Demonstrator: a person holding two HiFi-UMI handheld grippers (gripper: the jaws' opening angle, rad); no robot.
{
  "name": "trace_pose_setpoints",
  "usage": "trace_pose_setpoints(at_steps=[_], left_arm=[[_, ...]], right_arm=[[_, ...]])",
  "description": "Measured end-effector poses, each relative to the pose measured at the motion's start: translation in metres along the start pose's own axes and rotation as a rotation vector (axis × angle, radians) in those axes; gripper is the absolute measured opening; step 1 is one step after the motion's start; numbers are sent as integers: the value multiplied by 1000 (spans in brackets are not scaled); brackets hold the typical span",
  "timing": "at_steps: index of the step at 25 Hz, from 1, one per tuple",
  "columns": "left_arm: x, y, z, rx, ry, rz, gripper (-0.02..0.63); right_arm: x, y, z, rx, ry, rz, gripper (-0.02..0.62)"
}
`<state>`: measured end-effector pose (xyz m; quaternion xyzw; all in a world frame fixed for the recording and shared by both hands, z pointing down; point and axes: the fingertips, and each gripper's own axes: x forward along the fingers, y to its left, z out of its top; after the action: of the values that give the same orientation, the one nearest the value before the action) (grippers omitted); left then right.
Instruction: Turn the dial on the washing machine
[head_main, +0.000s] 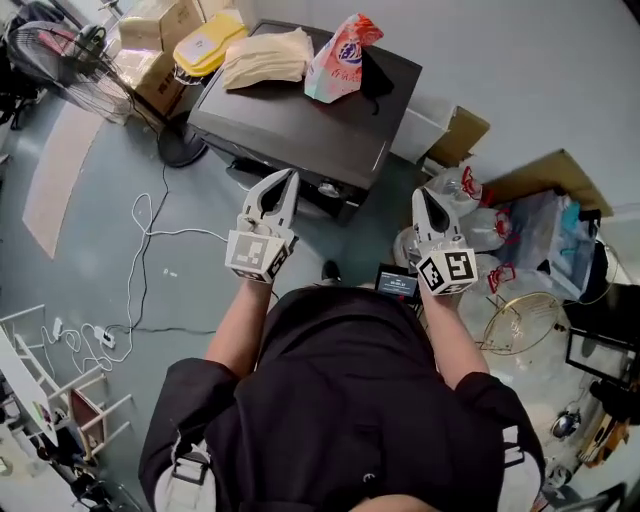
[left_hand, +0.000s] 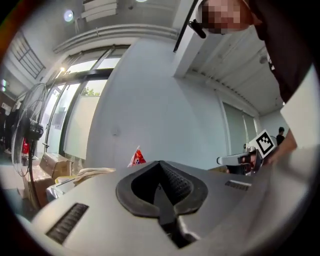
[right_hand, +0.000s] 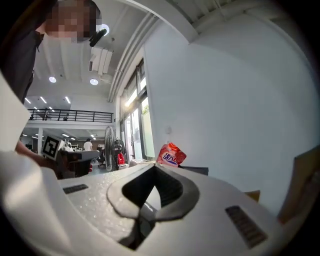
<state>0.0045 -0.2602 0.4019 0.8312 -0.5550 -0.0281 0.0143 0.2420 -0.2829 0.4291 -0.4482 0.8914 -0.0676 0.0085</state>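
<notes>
The dark washing machine (head_main: 300, 120) stands against the wall, seen from above in the head view. Its small round dial (head_main: 328, 188) sits on the front panel near the lower right corner. My left gripper (head_main: 288, 178) hovers just left of the dial, tips together, shut on nothing. My right gripper (head_main: 427, 193) hangs further right, off the machine, also shut and empty. In the left gripper view the left gripper (left_hand: 160, 163) points at the bare wall; the right gripper (right_hand: 152, 168) does likewise in its own view. Neither touches the dial.
A red-and-white pouch (head_main: 340, 55), a beige folded cloth (head_main: 265, 58) and a black item lie on the machine's lid. A standing fan (head_main: 60, 50) and cardboard boxes (head_main: 160, 25) are at the left, white cables (head_main: 140, 230) on the floor, plastic bags (head_main: 540, 230) and a wire basket (head_main: 520, 320) at the right.
</notes>
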Motion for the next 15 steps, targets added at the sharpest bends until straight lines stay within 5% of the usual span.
trace_pose_setpoints(at_steps=[4, 9, 15], left_arm=[[-9, -25, 11, 0, 9, -52, -6], [-39, -62, 11, -99, 75, -138, -6], [-95, -118, -17, -135, 153, -225, -6]], right_arm=[[-33, 2, 5, -23, -25, -22, 2], [-88, 33, 3, -190, -15, -9, 0], [-175, 65, -22, -87, -14, -66, 0]])
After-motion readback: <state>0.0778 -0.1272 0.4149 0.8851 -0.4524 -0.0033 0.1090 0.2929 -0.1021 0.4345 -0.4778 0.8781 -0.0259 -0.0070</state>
